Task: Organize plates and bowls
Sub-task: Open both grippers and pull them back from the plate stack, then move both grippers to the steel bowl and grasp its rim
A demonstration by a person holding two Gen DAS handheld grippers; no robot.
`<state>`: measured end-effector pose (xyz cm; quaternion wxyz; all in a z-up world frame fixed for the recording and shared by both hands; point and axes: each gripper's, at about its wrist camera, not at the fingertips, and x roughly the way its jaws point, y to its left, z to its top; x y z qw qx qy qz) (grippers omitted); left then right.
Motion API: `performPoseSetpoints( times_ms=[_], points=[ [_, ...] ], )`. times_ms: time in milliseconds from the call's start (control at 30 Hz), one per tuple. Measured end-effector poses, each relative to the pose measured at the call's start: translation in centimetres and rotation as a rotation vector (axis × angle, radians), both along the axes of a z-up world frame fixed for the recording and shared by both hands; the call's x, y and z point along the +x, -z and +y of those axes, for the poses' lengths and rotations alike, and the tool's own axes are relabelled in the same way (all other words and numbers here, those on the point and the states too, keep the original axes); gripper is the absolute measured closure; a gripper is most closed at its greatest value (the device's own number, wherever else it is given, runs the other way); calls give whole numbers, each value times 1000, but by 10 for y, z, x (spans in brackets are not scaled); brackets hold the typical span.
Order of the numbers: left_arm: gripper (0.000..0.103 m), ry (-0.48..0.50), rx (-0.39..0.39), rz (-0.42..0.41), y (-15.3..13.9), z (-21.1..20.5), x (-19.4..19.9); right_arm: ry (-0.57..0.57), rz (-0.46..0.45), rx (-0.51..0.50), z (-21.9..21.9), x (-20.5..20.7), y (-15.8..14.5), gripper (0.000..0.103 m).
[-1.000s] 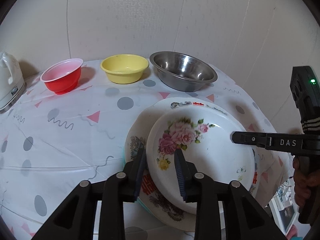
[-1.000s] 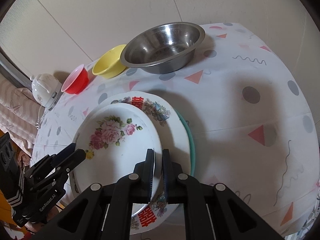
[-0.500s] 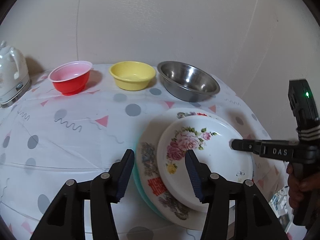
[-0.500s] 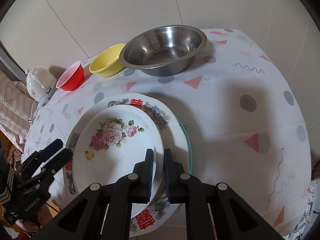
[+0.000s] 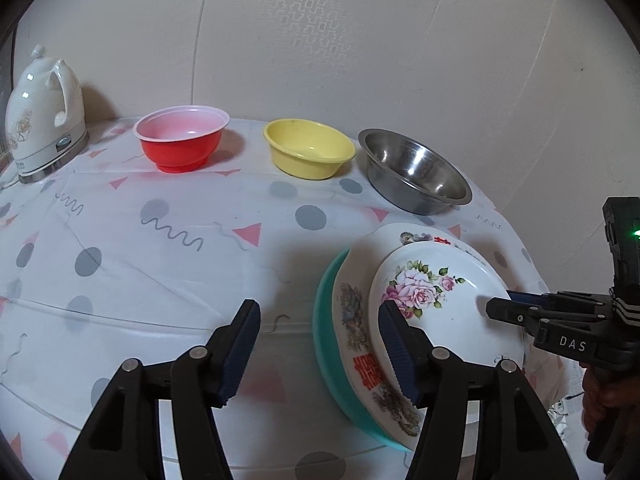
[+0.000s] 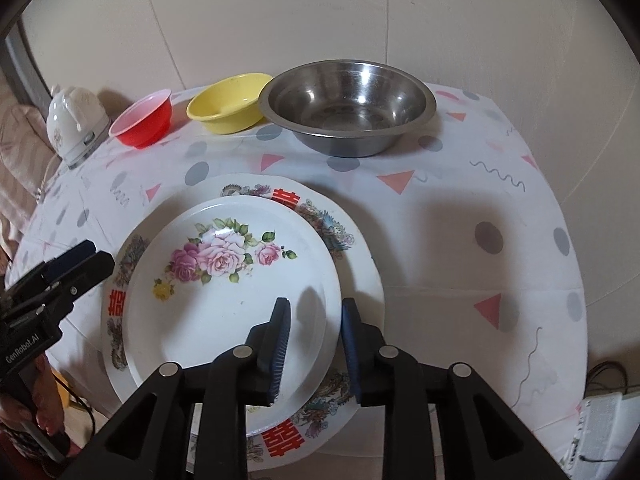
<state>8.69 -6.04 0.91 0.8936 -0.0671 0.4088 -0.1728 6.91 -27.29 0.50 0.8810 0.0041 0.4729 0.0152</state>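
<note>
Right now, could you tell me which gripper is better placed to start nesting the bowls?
Probably the left gripper: its jaws stand open over bare tablecloth, clear of the plate stack, facing the red bowl and yellow bowl. The right gripper, jaws just opening, straddles the rose plate rim.

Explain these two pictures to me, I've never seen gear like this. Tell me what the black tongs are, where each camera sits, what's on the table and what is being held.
No robot here: a person holds a two-fingered hand tool in each hand, with a camera on each looking along its jaws. One picture is from the left gripper, the other from the right gripper; each also shows the other tool at its edge.

On the table lies a stack: a rose plate on a red-lettered plate on a teal plate. Behind stand a red bowl, a yellow bowl, a steel bowl and a white kettle.

Nothing is held. Both jaws have just been opening; the right ones straddle the rose plate's rim without pressing it.
</note>
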Motion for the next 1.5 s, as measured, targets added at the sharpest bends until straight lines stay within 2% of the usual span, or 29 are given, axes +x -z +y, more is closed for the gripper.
performPoseSetpoints(
  times_ms=[100,233,467,667,900,1200,1367,1500],
  points=[
    [40,-2,-12,9,0,2,0,-14,2,-62,8,0,0,74],
    [40,-7,-14,15,1,5,1,-20,1,-89,10,1,1,73],
    [39,-21,-19,18,0,10,1,-14,1,-70,10,0,0,73],
    [32,-19,-26,25,0,10,2,-2,-5,-42,3,-2,-1,73],
    [28,-44,-51,35,-5,11,7,36,-47,79,-18,-7,-4,73],
    [20,-43,-30,28,-17,0,24,136,-153,305,-60,-5,-18,69],
    [18,-31,-38,46,-26,-5,40,168,-195,324,-75,3,-23,64],
    [17,-22,-11,50,-32,-16,56,199,-223,350,-90,20,-27,63]
  ],
)
